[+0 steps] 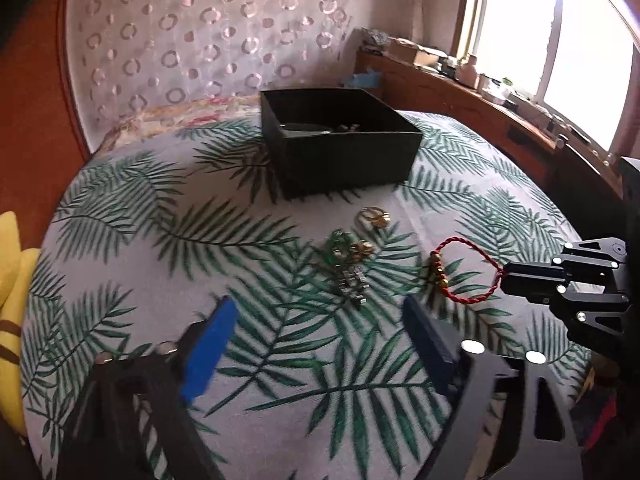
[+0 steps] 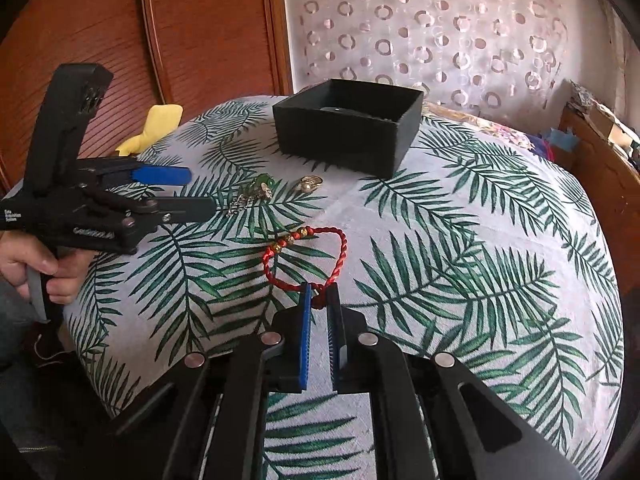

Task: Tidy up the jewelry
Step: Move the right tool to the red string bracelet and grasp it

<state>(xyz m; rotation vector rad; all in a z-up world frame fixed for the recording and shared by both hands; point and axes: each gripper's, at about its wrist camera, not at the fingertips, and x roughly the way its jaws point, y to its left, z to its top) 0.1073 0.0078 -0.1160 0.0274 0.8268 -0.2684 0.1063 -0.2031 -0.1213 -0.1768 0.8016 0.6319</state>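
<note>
A: Palm-leaf cloth (image 2: 460,240) covers the whole surface, with a wooden wardrobe (image 2: 208,24) and a curtain printed with rings (image 2: 440,20) behind it. What sits on the cloth?

B: An open black box (image 2: 348,128) at the far side, with something dark inside that I can't make out. Nearer, a small pile: a gold ring (image 2: 310,184) just in front of the box, then a green-stoned piece with gold bits (image 2: 264,186) and a short silver chain (image 2: 240,202) trailing from it.

A: And the red one?

B: The red braided cord bracelet (image 2: 304,256) with gold beads lies flat on the cloth, nearer than the pile. The right claw (image 2: 319,292) has its blue fingers (image 2: 306,320) drawn close on either side of the near end of the loop, where the knot is. The cord sits between them, pinched.

A: The left claw?

B: The left claw (image 1: 316,320) is spread wide apart, holding nothing, hovering above the cloth and pointed at the silver chain (image 1: 352,282) and green piece (image 1: 340,242). From the right wrist view you see a hand (image 2: 40,268) gripping its handle.

A: Anything else?

B: A yellow cloth item (image 2: 152,128) at the far left edge, and a cluttered wooden ledge (image 1: 480,92) under the window (image 1: 560,40).
</note>
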